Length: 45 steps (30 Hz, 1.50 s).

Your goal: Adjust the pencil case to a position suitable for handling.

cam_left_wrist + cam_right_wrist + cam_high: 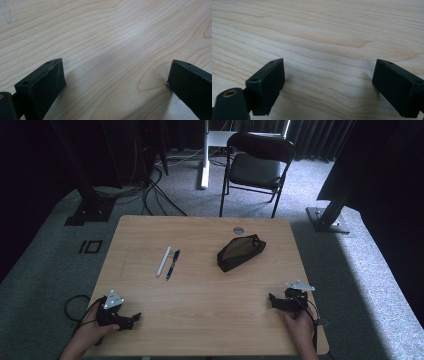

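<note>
While both hands rest at the near edge of the table (200, 295) in the high view, the left gripper (134, 318) sits at the near left corner and the right gripper (272, 298) at the near right, well apart from the white pen (163, 261) and blue pen (173, 264) lying side by side left of centre, slim, angled toward the far side, and the black pencil pouch (240, 252), soft and wedge-shaped, right of centre. In the left gripper view the jaws stand wide apart over bare wood, nothing between them; probably best to approach a pen squarely across its barrel. In the right gripper view the jaws likewise stand apart and empty, so the pouch seems its natural reach.
</note>
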{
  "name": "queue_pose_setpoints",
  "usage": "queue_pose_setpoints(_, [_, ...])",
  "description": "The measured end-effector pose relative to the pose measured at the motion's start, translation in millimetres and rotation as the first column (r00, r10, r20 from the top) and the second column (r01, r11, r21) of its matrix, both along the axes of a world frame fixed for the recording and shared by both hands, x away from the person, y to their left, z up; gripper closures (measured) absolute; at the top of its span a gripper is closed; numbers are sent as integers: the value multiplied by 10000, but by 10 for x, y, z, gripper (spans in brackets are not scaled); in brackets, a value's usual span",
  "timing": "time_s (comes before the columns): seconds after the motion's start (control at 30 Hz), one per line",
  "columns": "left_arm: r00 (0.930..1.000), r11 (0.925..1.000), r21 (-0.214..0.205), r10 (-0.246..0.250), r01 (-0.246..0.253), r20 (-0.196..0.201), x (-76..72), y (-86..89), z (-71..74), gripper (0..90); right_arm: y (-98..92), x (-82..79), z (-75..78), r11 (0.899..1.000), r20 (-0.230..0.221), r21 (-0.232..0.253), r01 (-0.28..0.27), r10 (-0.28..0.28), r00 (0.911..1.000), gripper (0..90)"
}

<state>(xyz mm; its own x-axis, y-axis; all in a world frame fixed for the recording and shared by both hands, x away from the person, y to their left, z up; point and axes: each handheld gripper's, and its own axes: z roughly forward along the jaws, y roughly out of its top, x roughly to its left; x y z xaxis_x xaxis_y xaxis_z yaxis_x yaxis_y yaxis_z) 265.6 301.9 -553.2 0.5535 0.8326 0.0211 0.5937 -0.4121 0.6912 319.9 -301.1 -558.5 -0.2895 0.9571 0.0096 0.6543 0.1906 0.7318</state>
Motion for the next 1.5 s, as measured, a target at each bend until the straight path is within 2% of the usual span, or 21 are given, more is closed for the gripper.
queue_pose_setpoints(0.17, [9996,9996,35,-286,286,12,-26,-32,0,17,0,0,0,10000,1,2,2,-2,10000,106])
queue_pose_setpoints(0.33, [9998,9998,-6,-199,199,-20,9,-86,2,17,0,0,0,10000,1,0,0,0,10000,106])
queue_pose_setpoints(0.43, [9994,9994,20,-342,342,-21,42,-139,11,17,0,0,0,10000,0,1,2,-2,10000,106])
queue_pose_setpoints(0.5, [9989,9989,-1,-462,462,45,66,-181,20,17,0,0,0,10000,0,1,0,0,10000,106])
queue_pose_setpoints(0.53, [9980,9980,-179,-612,614,156,94,-224,26,17,0,0,0,10000,0,2,0,0,10000,106])
queue_pose_setpoints(0.8, [9963,9969,-168,-763,771,402,216,-373,21,17,0,0,0,10000,-1,2,0,0,10000,106])
queue_pose_setpoints(0.97, [9925,9945,24,-1047,1048,625,287,-490,56,17,0,0,0,10000,2,1,0,0,10000,106])
queue_pose_setpoints(1.13, [9899,9928,-183,-1162,1181,811,360,-617,102,17,0,0,0,10000,0,2,3,-3,10000,106])
queue_pose_setpoints(1.37, [9858,9899,-245,-1365,1395,979,452,-814,124,17,0,1,1,10000,5,-14,-12,12,10000,106])
queue_pose_setpoints(1.5, [9808,9853,-299,-1644,1683,1054,491,-925,152,18,1,1,1,10000,6,-9,-8,8,10000,106])
